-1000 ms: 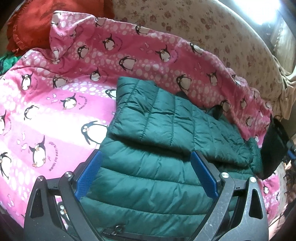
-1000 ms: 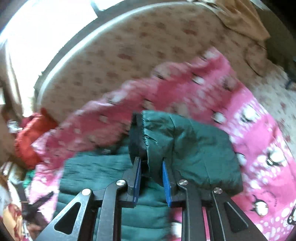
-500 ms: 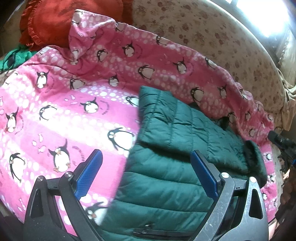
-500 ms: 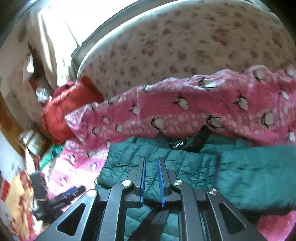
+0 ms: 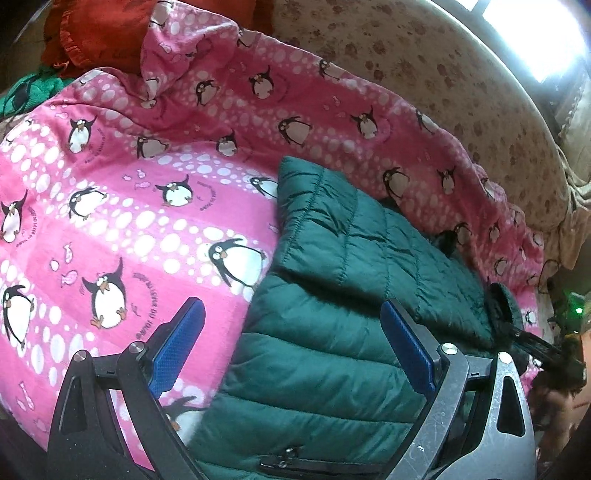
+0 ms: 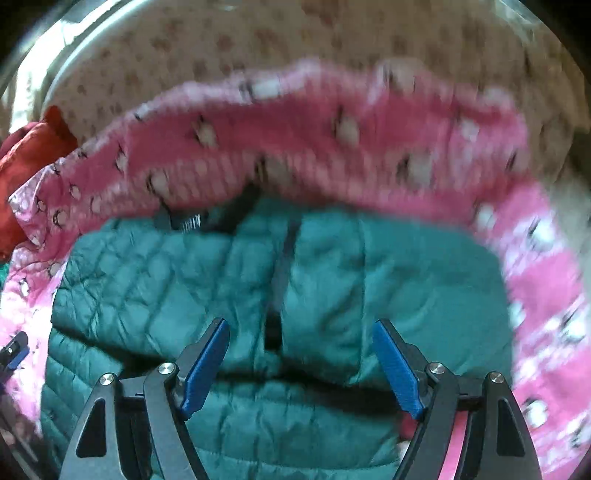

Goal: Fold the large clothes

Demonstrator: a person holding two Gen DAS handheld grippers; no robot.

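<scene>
A dark green quilted puffer jacket (image 5: 332,332) lies on a pink penguin blanket (image 5: 129,203), with both sleeves folded in over its body. It also shows in the right wrist view (image 6: 295,288), blurred. My left gripper (image 5: 291,343) is open and empty, low over the jacket's left edge. My right gripper (image 6: 301,358) is open and empty, just above the folded sleeves near the middle of the jacket.
A beige floral sofa back (image 5: 461,81) rises behind the blanket. A red cushion (image 5: 99,33) lies at the far left corner. The other gripper's black tip (image 5: 532,343) shows at the jacket's right side.
My right gripper let go of the sleeve, opened wide, and swung over the jacket's middle. My left gripper stayed open and drifted left.
</scene>
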